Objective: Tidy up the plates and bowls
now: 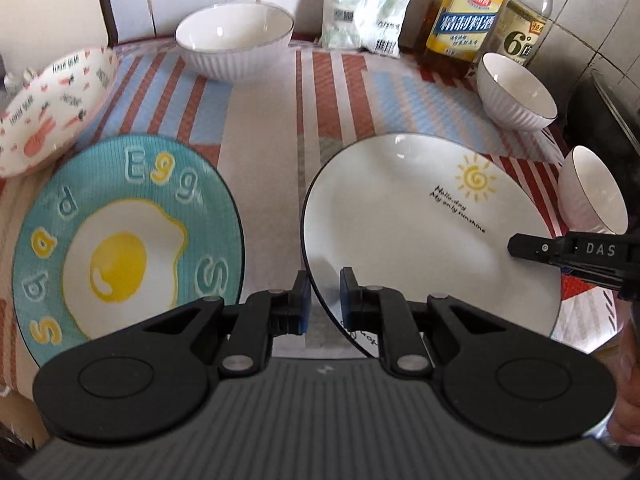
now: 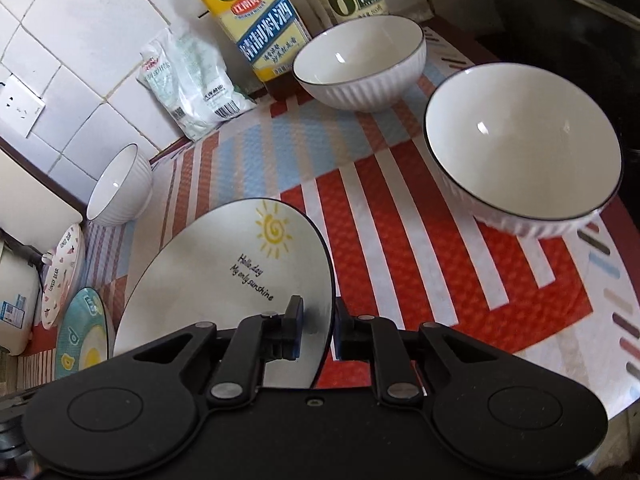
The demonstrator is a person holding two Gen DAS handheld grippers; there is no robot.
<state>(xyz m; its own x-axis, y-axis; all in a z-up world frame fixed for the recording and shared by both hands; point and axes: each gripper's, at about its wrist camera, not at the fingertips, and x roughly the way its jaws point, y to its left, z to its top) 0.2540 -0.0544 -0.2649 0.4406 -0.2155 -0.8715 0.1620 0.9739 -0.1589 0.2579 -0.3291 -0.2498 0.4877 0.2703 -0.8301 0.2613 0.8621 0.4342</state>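
Note:
A white plate with a sun drawing (image 1: 420,232) (image 2: 224,272) lies on the striped mat. My left gripper (image 1: 324,300) is shut on its near-left rim. My right gripper (image 2: 318,320) straddles the plate's right rim with its jaws slightly apart; one pad hovers over the plate face and does not press. One right finger (image 1: 532,248) shows over the plate in the left wrist view. A teal egg plate (image 1: 128,240) (image 2: 86,344) lies to the left. A patterned dish (image 1: 52,112) sits behind it. Three white ribbed bowls (image 1: 236,40) (image 1: 516,92) (image 1: 592,192) stand around.
Two bottles (image 1: 464,12) (image 1: 528,12) and a plastic bag (image 1: 364,4) stand against the tiled back wall. A dark pot (image 1: 608,120) borders the mat on the right. A white appliance (image 2: 12,312) sits at the far left. Bare mat (image 1: 272,140) lies between the two plates.

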